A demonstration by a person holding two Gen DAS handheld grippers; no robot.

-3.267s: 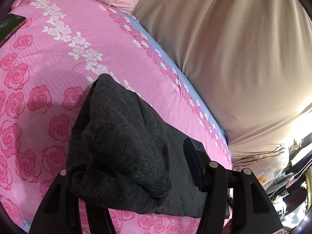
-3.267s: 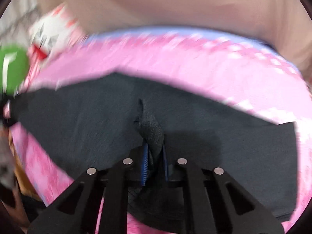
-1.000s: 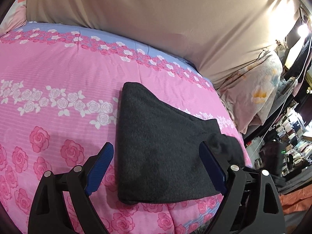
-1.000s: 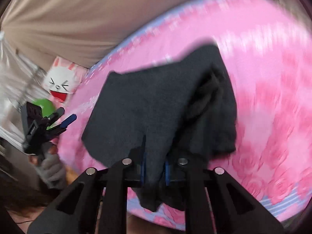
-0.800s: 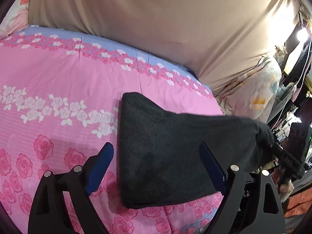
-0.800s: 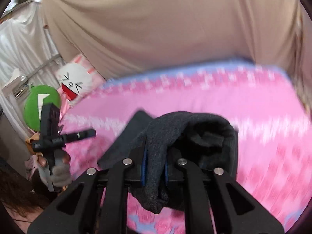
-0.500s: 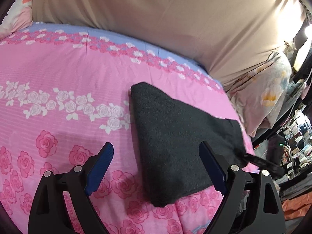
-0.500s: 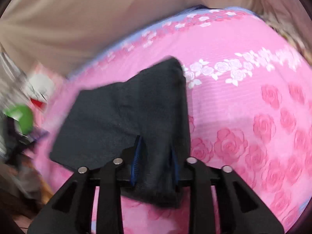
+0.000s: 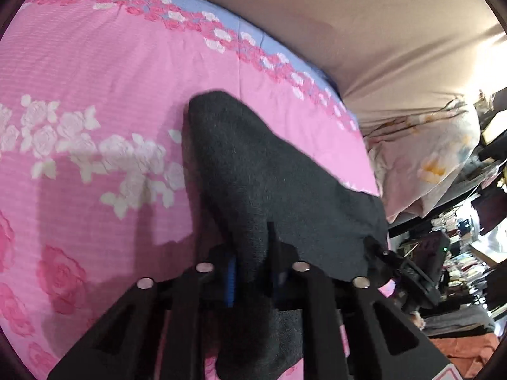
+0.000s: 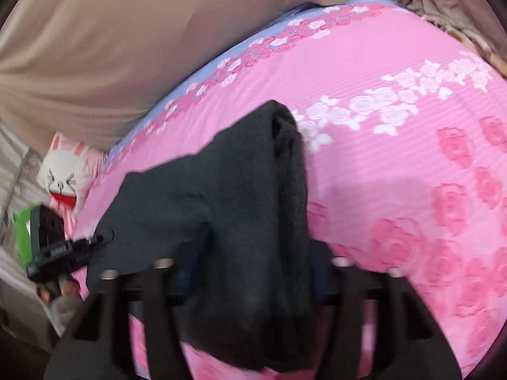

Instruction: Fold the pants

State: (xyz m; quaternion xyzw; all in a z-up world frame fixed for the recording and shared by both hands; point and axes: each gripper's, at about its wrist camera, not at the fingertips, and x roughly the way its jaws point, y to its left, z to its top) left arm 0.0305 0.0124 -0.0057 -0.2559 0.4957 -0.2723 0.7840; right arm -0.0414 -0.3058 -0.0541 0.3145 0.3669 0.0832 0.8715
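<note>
Dark grey pants (image 9: pixel 269 174) lie folded on a pink rose-print bed cover (image 9: pixel 95 63). My left gripper (image 9: pixel 250 253) is shut on the near edge of the fold, with cloth pinched between its pads and hanging below them. In the right wrist view the pants (image 10: pixel 221 196) show a thick doubled edge on their right side. My right gripper (image 10: pixel 253 253) straddles that thick fold with its jaws wide and closing; the picture is blurred and I see no pad pressing. The left gripper (image 10: pixel 63 250) shows at the left, in a gloved hand.
A beige sheet (image 9: pixel 348 15) hangs behind the bed. A flowered pillow (image 9: pixel 427 158) lies off the bed's right end, with room clutter (image 9: pixel 459 269) beyond. A white cartoon-face cushion (image 10: pixel 63 177) and a green object (image 10: pixel 22 234) sit at the other end.
The left gripper came down over the pants' near edge and shut on it. The right gripper's thin pinch on the cloth widened around a thicker fold, and it sank toward the bed.
</note>
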